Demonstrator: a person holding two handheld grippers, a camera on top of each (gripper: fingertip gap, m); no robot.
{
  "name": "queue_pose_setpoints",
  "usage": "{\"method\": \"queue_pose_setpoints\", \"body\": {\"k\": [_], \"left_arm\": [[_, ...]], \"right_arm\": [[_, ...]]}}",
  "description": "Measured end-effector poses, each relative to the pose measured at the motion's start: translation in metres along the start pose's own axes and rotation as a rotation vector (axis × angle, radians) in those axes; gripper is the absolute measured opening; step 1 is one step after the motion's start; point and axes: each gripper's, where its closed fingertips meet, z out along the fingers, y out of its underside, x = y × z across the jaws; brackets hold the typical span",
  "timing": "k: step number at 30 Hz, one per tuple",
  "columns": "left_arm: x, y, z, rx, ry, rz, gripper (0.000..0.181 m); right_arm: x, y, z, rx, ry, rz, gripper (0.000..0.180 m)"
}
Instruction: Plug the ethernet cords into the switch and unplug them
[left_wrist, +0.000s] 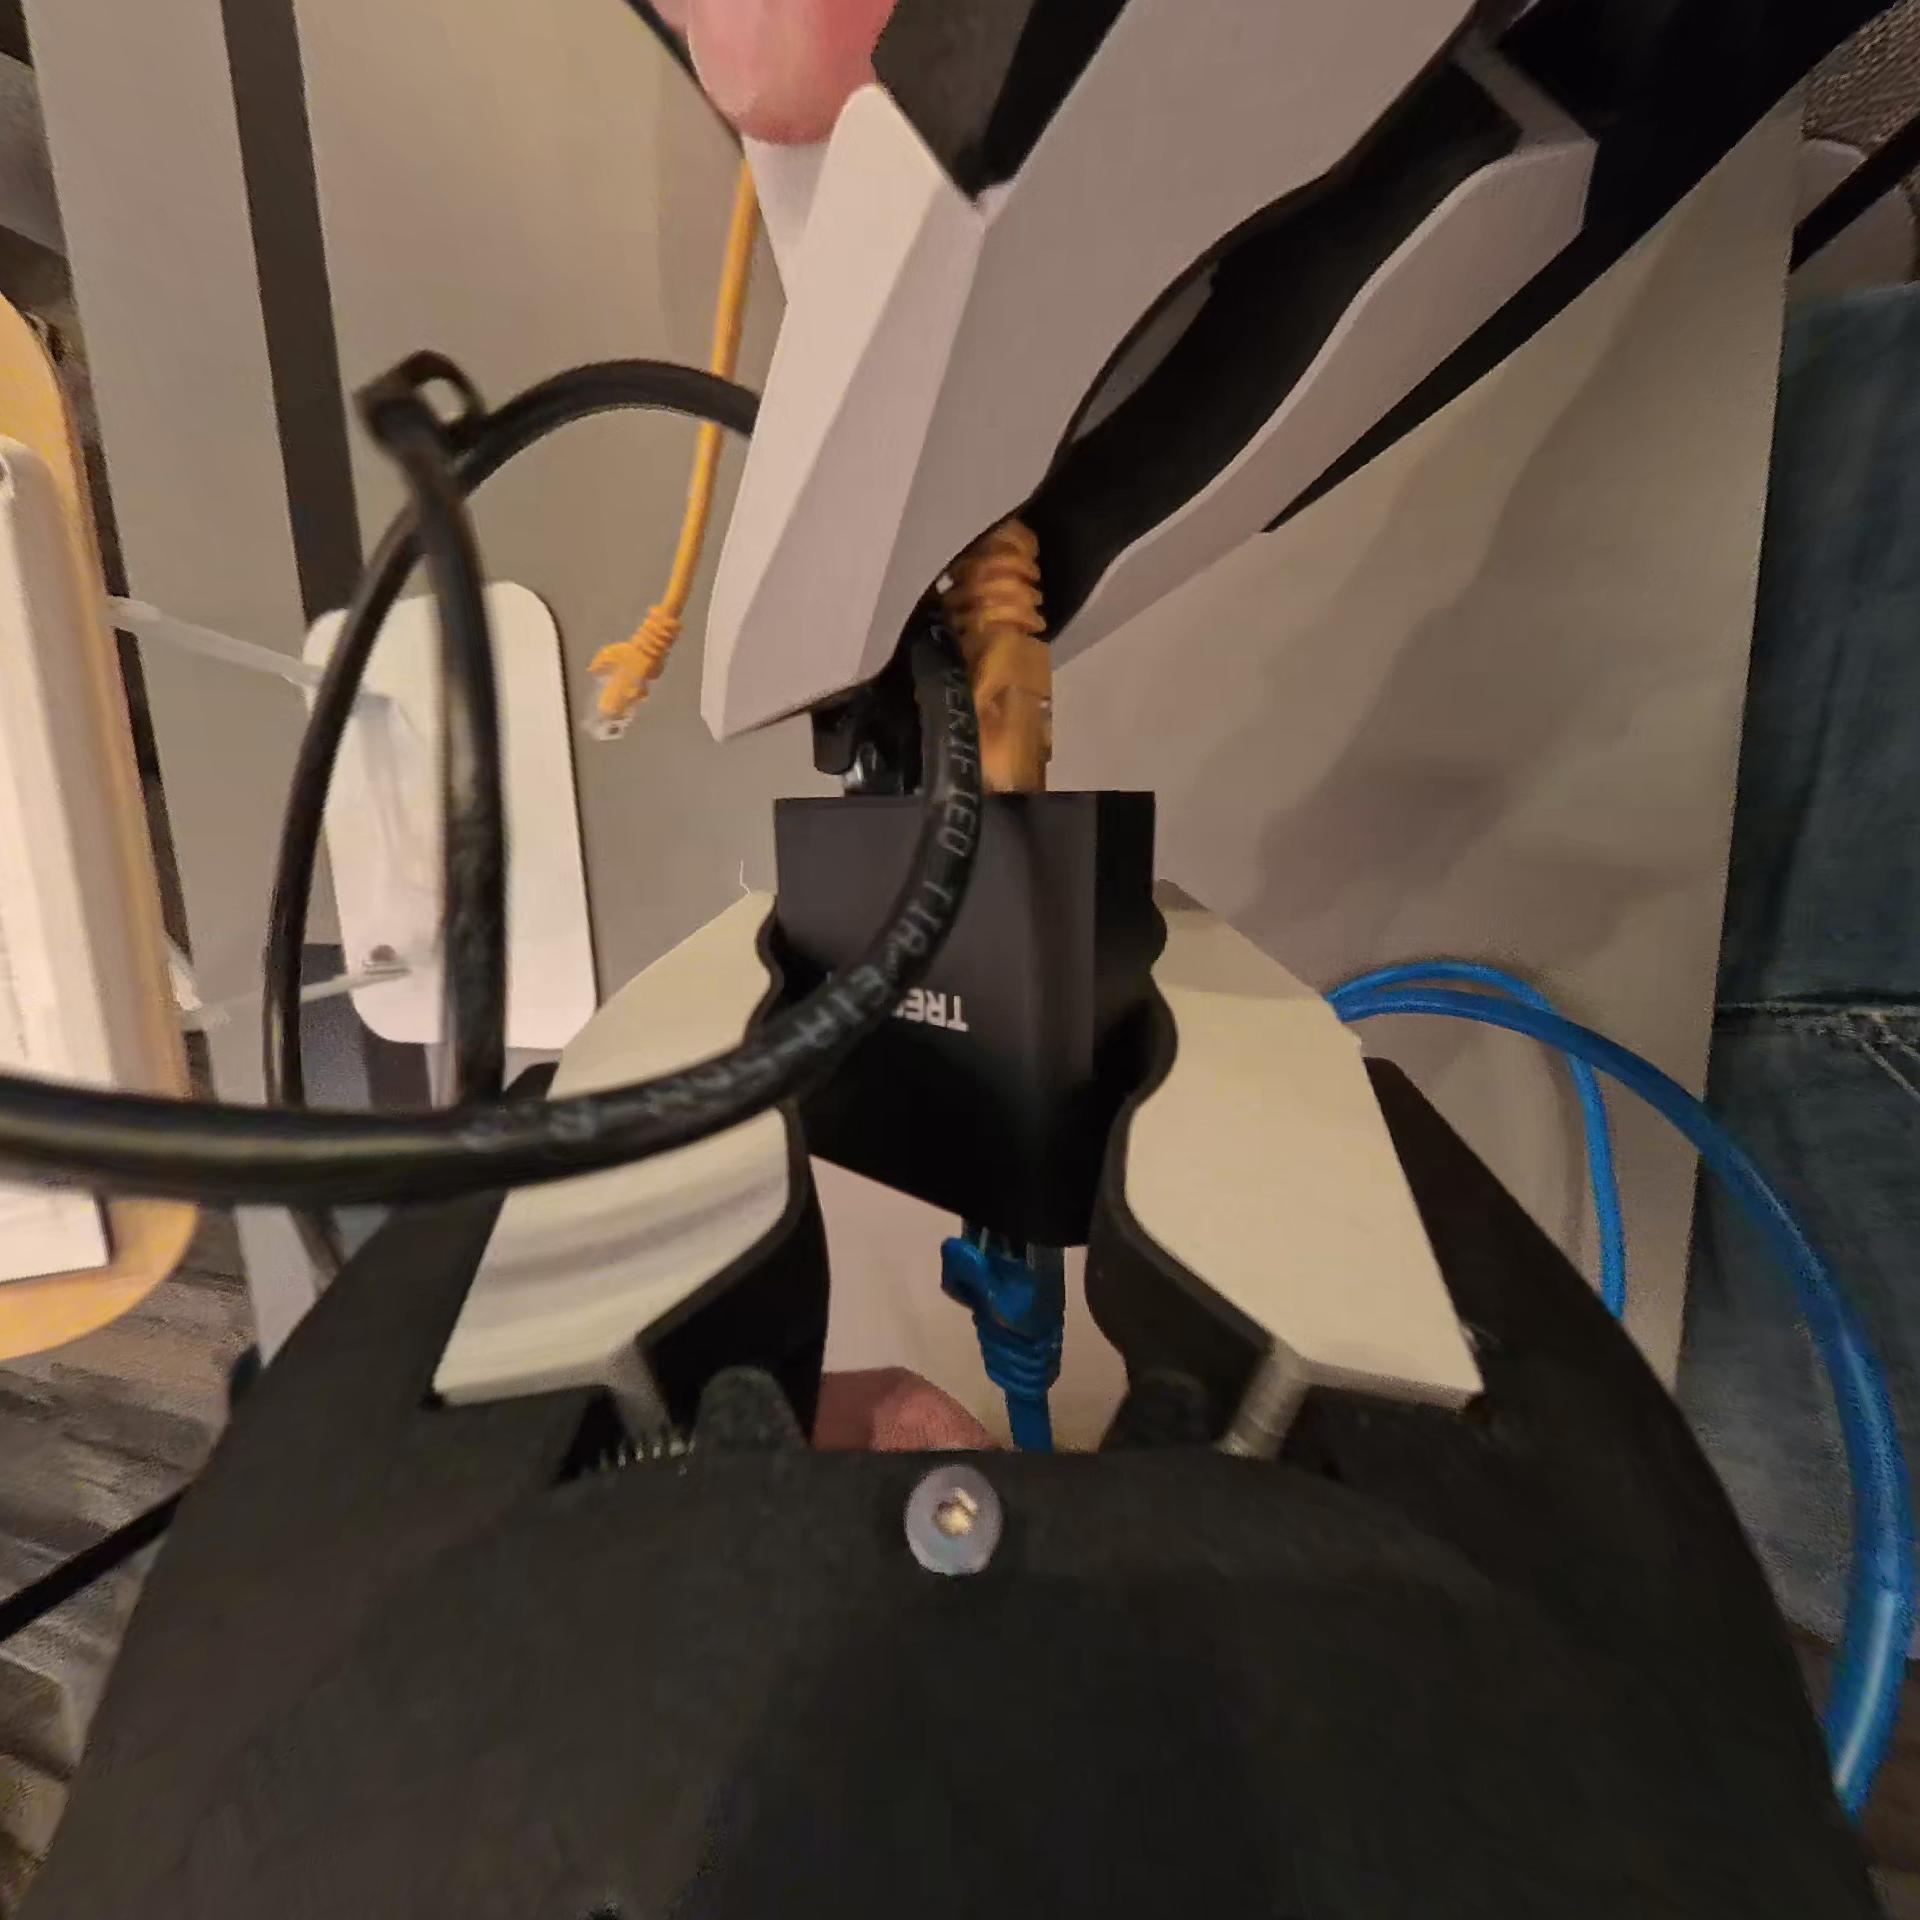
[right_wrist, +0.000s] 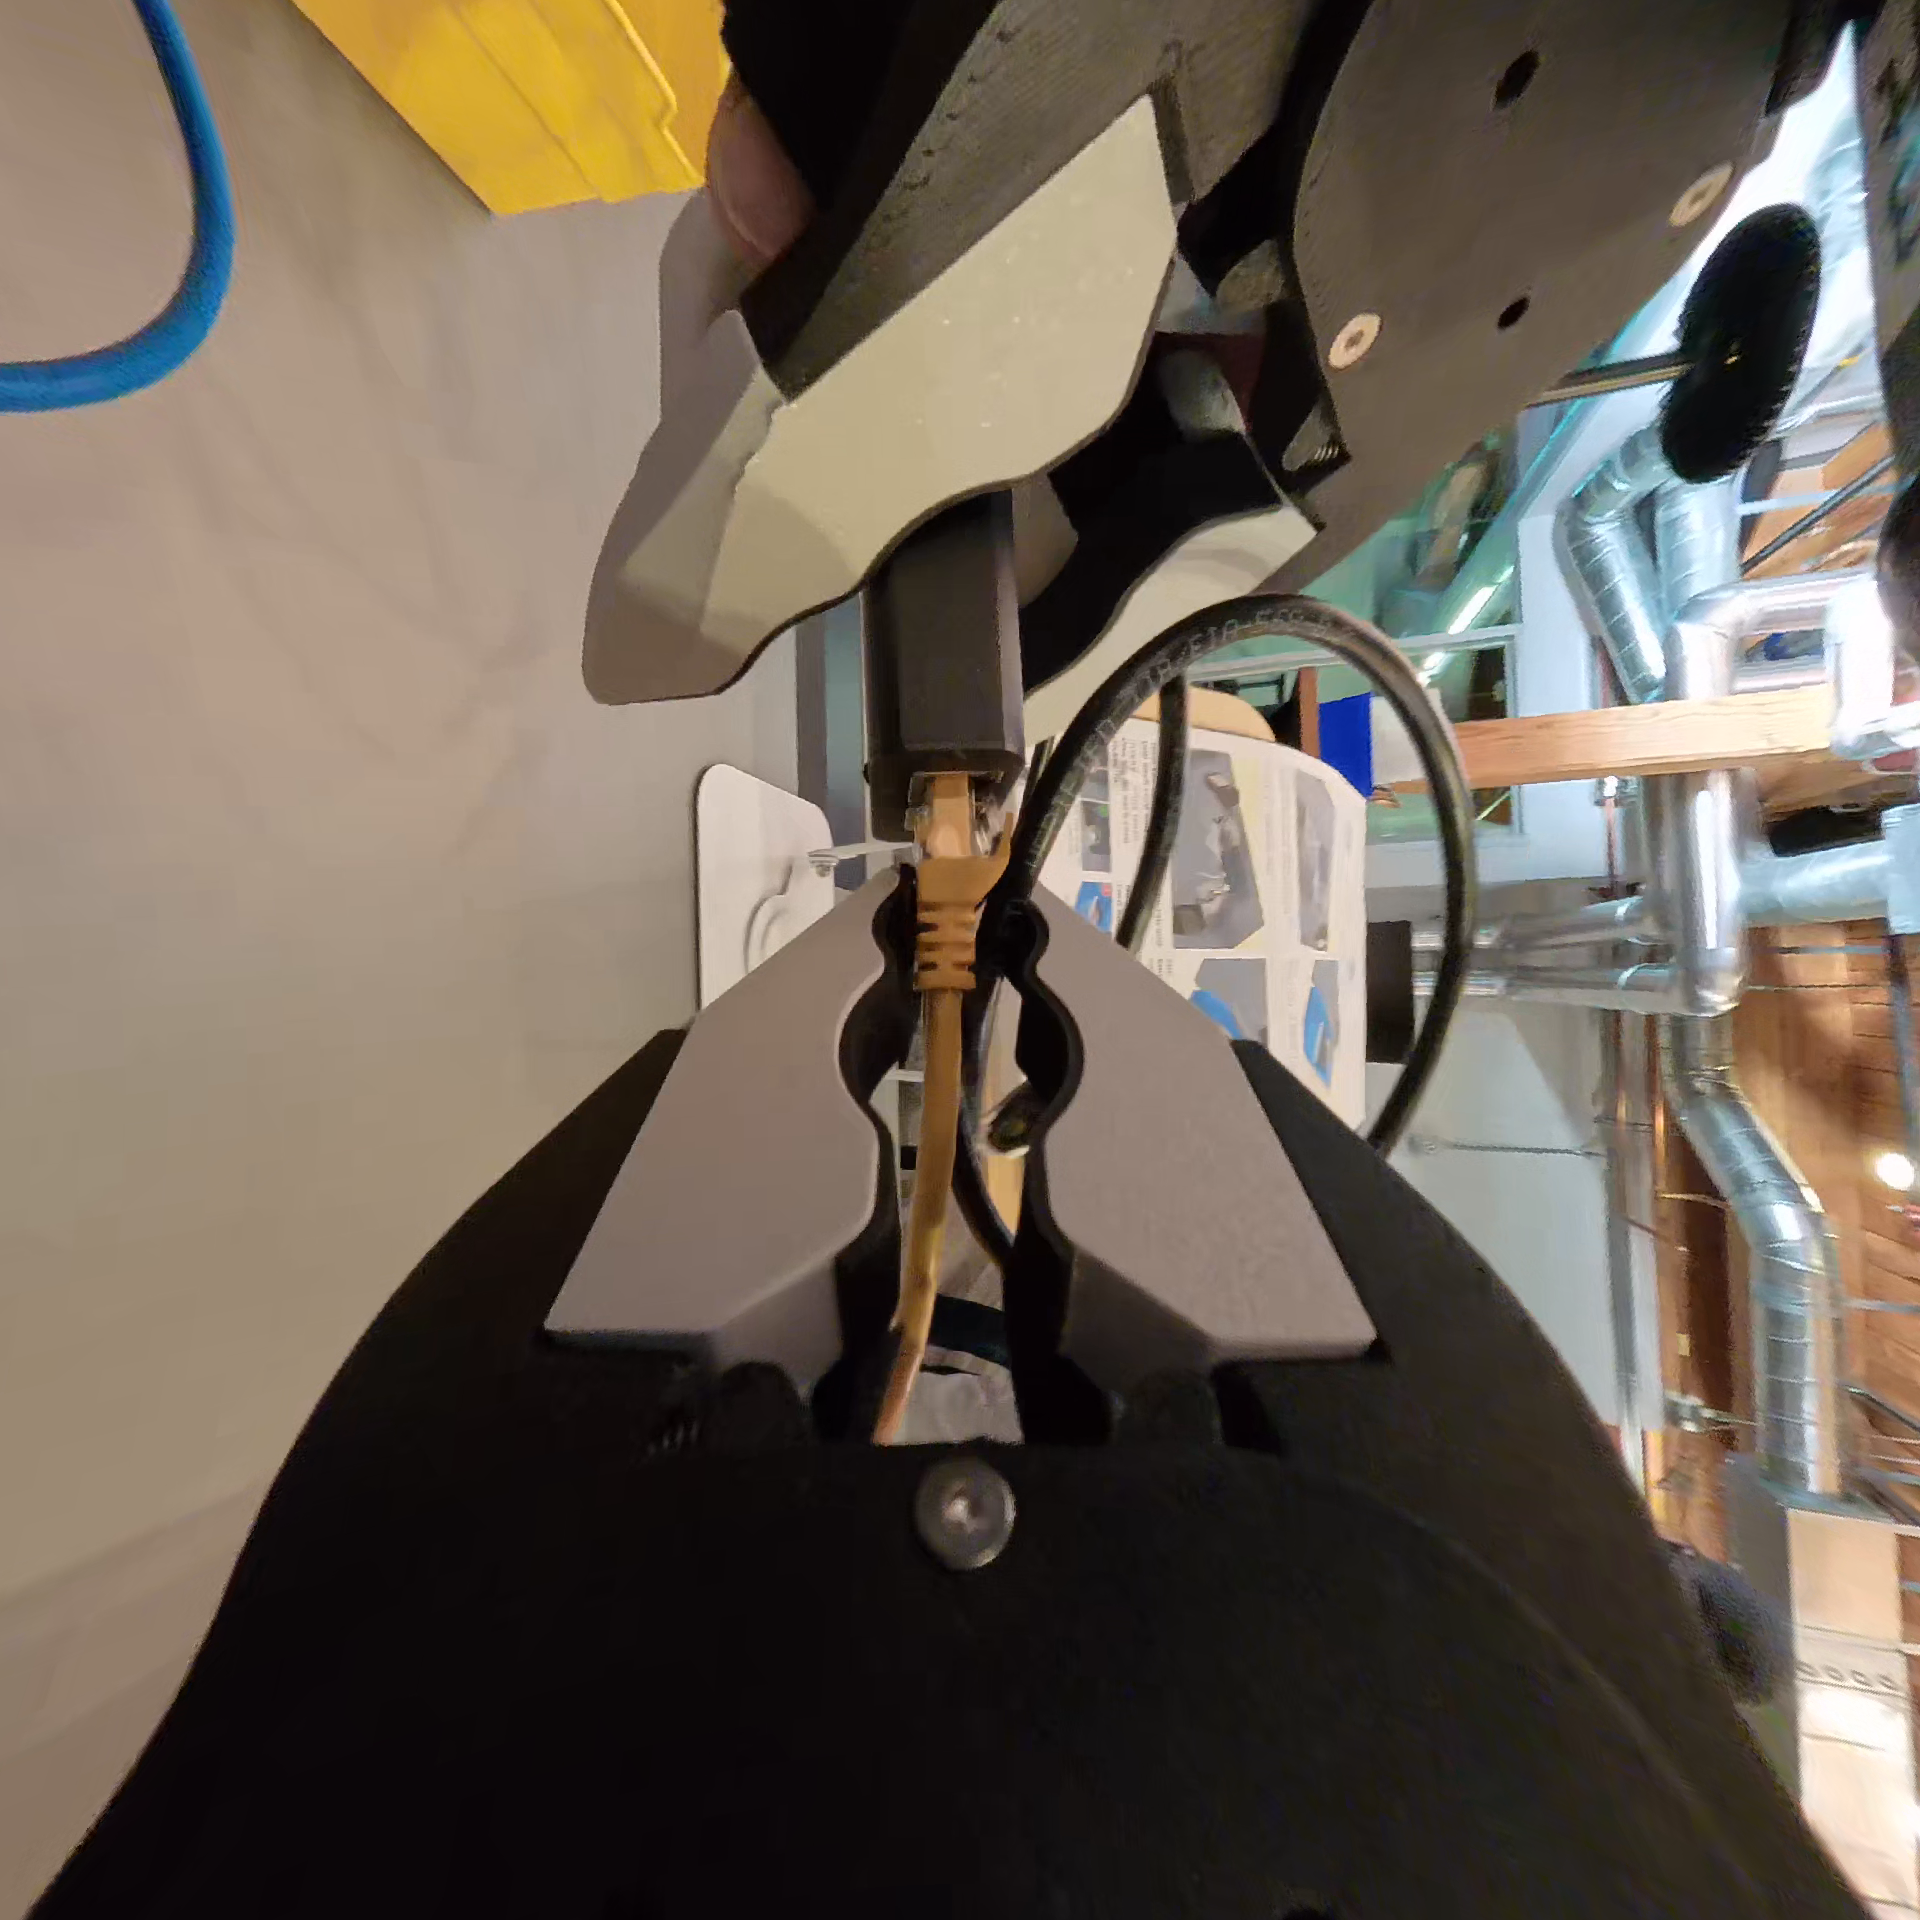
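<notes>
Gripping the black switch (left_wrist: 997, 997), the left gripper (left_wrist: 961, 1029) steadies it; right gripper (right_wrist: 951, 914) fingers pinch the orange plug (right_wrist: 945, 894) at its port. Best handled, by judgement, with a straight in-line motion, minding the black cable (left_wrist: 644, 1101) looped alongside.

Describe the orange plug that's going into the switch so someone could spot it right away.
Find the small black switch clamped in the left gripper. On its far end sits the orange plug, pinched in the right gripper's jaws. Unlike the blue plug on the near end and the loose orange plug hanging at left, it is gripped.
</notes>
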Motion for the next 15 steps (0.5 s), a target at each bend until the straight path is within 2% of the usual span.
{"method": "queue_pose_setpoints", "body": {"k": [3, 8, 12, 15], "left_arm": [[0.002, 0.002, 0.004, -0.009, 0.018, -0.032, 0.060], [-0.008, 0.015, 0.004, -0.063, -0.051, -0.032, 0.060], [-0.014, 0.021, 0.001, -0.085, -0.090, -0.030, 0.060], [-0.018, 0.020, -0.002, -0.107, -0.141, -0.008, 0.059]], "right_arm": [[-0.001, 0.004, 0.001, -0.004, -0.010, 0.008, 0.020], [0.001, 0.008, -0.011, 0.007, -0.014, 0.003, 0.030], [-0.007, -0.004, -0.028, 0.071, -0.099, 0.014, 0.020], [-0.007, -0.014, -0.029, 0.088, -0.129, 0.026, 0.024]]}}
